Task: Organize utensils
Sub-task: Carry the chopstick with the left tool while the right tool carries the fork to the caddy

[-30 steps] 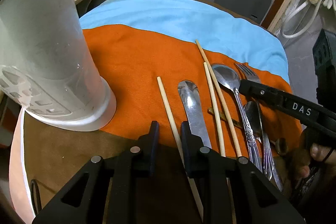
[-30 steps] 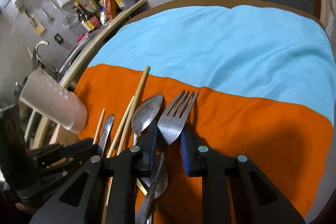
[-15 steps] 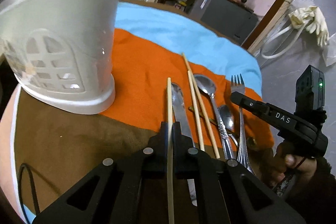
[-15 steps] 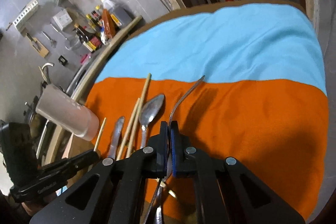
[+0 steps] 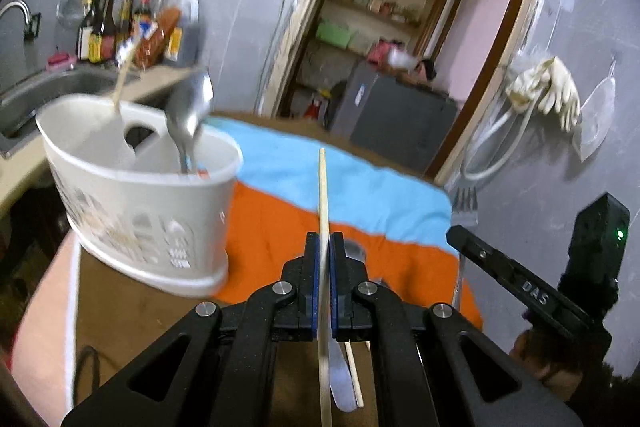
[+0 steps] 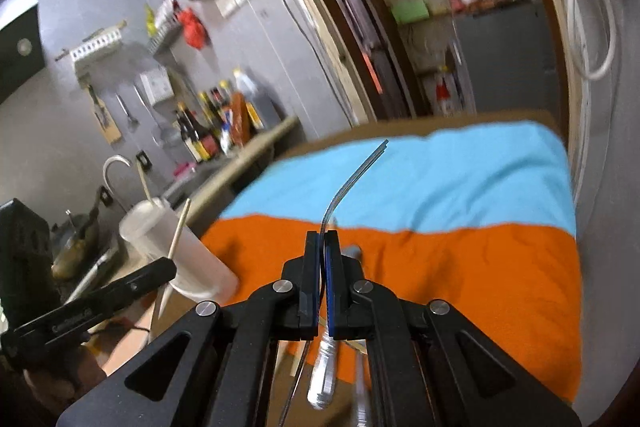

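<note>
Partway: white caddy (image 5: pixel 136 203) already holds a spoon (image 5: pixel 190 115) and a chopstick; my left gripper (image 5: pixel 324 247) clamps a chopstick (image 5: pixel 322 195), right gripper (image 6: pixel 323 247) clamps a fork (image 6: pixel 352 175), both lifted clear; knife (image 5: pixel 342 383) and another chopstick remain on the orange cloth (image 5: pixel 272 227).

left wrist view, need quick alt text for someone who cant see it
The left tongs are shut on a wooden chopstick above an orange cloth. A white utensil caddy at left holds a spoon; the right tongs grip a fork.

Both grippers are black with silver screws and blue-lined fingers (image 5: pixel 335 291); one carries white lettering, seemingly "DAS".
</note>
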Demonstrator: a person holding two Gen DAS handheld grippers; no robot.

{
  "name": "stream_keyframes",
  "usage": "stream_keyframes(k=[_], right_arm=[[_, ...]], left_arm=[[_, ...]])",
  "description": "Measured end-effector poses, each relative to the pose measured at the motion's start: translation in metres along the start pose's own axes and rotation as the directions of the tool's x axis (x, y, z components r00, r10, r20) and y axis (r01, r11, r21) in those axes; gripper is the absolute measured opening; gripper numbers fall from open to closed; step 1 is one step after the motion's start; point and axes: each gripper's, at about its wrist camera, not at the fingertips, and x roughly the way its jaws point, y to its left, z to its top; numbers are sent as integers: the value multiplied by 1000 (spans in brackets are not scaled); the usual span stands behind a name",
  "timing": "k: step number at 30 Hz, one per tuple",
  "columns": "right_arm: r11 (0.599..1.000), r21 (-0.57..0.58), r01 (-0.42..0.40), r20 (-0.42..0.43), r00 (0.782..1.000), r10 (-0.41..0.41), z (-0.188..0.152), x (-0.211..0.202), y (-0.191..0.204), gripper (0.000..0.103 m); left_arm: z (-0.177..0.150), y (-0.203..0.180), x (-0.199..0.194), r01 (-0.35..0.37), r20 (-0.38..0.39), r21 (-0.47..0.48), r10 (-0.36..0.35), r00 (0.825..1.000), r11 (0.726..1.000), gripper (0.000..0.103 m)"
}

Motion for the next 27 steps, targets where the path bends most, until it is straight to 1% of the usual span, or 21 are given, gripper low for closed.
stream_keyframes(k=[4,8,11,15,16,19,21,23,27], right_arm=[[999,-34,-29,69,997,31,14,-7,29,1],[995,-75,-71,142,987,81,34,-5,62,1],[989,-102,-103,200,972,122,50,0,88,1],[981,-140,-136,269,948,170,68,10,121,1],[979,-152,-136,281,944,175,72,13,130,1],[976,-177,-124,310,934,175,78,26,150,1],[976,-186,-111,332,928,169,79,35,161,1],[977,-195,-80,347,927,145,76,44,168,1],[978,-205,-24,352,931,97,67,65,175,1]], left_arm=[[20,11,-17,5,64,-13,-5,998,1000,2],[45,33,-35,5,129,-28,-2,992,1000,2],[70,60,-51,7,182,-53,2,983,999,2],[100,108,-61,12,257,-129,22,966,992,2],[108,124,-63,17,283,-156,28,959,988,2],[126,161,-62,24,330,-203,45,943,979,2],[134,181,-58,26,346,-218,52,937,976,2],[140,199,-53,35,353,-234,52,934,972,2],[143,221,-36,33,367,-250,63,928,968,2]])
